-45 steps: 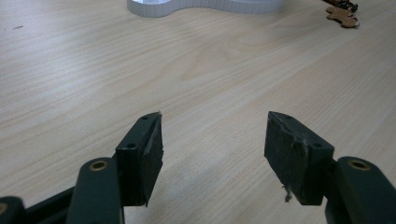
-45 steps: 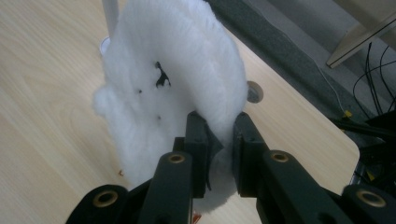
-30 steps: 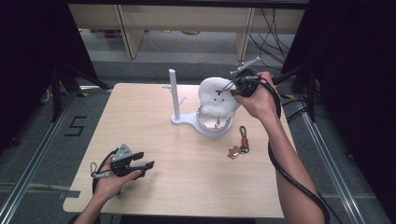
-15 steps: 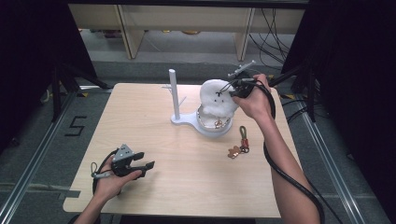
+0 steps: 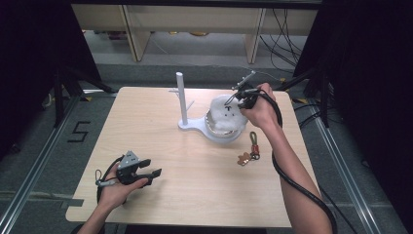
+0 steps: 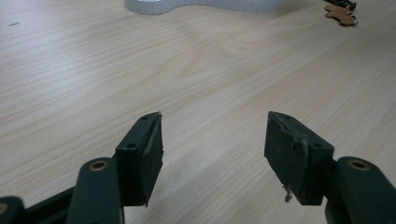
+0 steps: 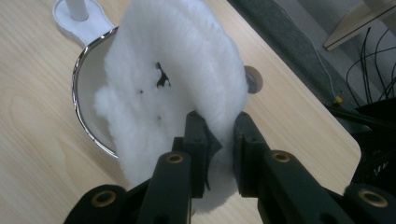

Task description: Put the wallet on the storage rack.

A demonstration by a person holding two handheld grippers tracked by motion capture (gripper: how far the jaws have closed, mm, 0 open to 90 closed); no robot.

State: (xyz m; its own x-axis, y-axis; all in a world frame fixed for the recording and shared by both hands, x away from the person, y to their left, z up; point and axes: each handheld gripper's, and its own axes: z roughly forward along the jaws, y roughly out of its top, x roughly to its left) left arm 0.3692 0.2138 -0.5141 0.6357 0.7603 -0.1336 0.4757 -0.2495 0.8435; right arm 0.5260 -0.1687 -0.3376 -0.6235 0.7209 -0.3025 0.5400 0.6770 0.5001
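White fleece is the material in hand: a fluffy white plush item (image 5: 225, 117) sits over the round metal-rimmed bowl (image 5: 213, 130) that forms part of the white stand base (image 5: 191, 125) near the far middle of the worktop (image 5: 160, 204). We hold the plush with the right claw (image 5: 239, 99), which comes at it from the right and from above. In the right gripper view the plush (image 7: 173, 79) lies directly ahead of the right claw (image 7: 219, 135), extending away from the jaws and down toward the chrome rim (image 7: 81, 116) of the bowl. The jaws stand nearly closed, with a fold of the fleece edge pinched between the pads; we judge this a firm grip on the plush edge.

We rest the left claw (image 5: 146, 170) low on the near left part of the worktop, well apart from the bowl. In the left gripper view its pads (image 6: 149, 149) stand wide apart with nothing between them, bare wood ahead.

The right hand (image 5: 260, 109) is therefore the nearer one by far. We judge that the coming move is a lowering of the plush into the bowl. A small keyring charm (image 5: 248, 155) lies on the worktop just in front of the bowl, clear of both claws.
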